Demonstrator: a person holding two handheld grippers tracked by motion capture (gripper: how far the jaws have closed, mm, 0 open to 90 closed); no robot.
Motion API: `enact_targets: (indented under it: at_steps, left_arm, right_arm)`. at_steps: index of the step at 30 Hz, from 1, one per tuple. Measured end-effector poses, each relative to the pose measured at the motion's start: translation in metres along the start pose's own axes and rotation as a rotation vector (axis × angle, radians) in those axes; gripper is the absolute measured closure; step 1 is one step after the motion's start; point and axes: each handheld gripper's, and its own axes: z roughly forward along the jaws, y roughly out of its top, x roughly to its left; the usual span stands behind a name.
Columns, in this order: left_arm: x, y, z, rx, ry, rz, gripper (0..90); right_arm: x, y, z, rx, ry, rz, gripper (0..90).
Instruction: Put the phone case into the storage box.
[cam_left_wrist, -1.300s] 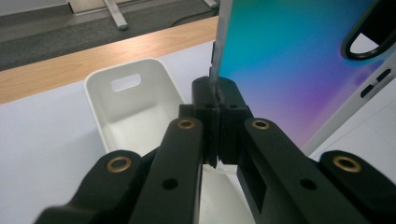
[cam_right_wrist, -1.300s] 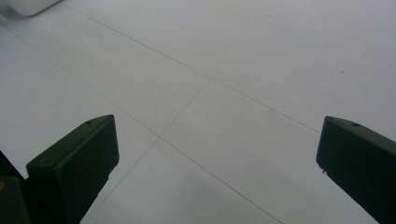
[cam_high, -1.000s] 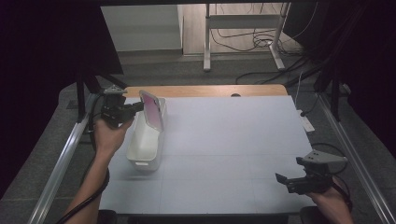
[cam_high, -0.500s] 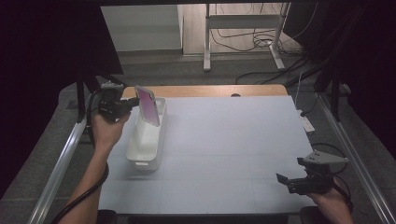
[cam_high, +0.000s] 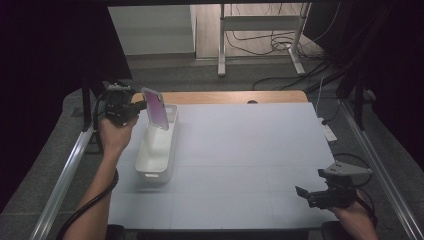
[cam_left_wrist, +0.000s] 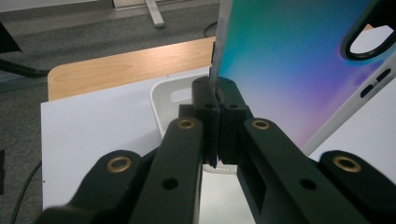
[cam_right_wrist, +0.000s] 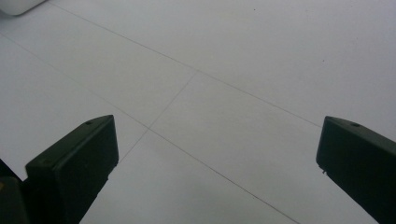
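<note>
A phone case (cam_high: 155, 108) is clamped by the left gripper (cam_high: 136, 106) above the white bin (cam_high: 159, 148); the right gripper (cam_high: 303, 192) is held spread apart, holding nothing.

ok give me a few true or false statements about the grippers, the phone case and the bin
1. The left gripper is shut on the edge of the phone case. True.
2. The phone case lies flat on the table. False: it is held up above the white bin.
3. The right gripper holds the bin. False: its jaws stand open over bare table.
4. The bin stands at the table's left side. True.
5. The case is plain black. False: it shows a teal-to-pink sheen.
</note>
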Motion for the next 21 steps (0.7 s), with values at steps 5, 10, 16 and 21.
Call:
enact_targets:
  at_steps: [5, 10, 16, 21]
  left_arm:
    - [0.003, 0.002, 0.007, -0.001, 0.012, -0.012, 88.0]
    - [0.005, 0.003, 0.014, -0.004, 0.012, -0.022, 88.0]
    - [0.007, 0.004, 0.024, -0.002, 0.028, -0.031, 88.0]
    - [0.008, 0.005, 0.031, 0.005, 0.036, -0.035, 88.0]
  right_arm:
    - [0.000, 0.000, 0.000, -0.001, -0.002, -0.001, 0.0]
    - [0.000, 0.000, 0.000, -0.005, -0.003, 0.000, 0.0]
    - [0.001, 0.000, 0.000, -0.004, -0.002, -0.006, 0.0]
    - [0.000, 0.000, -0.001, -0.006, 0.000, -0.006, 0.0]
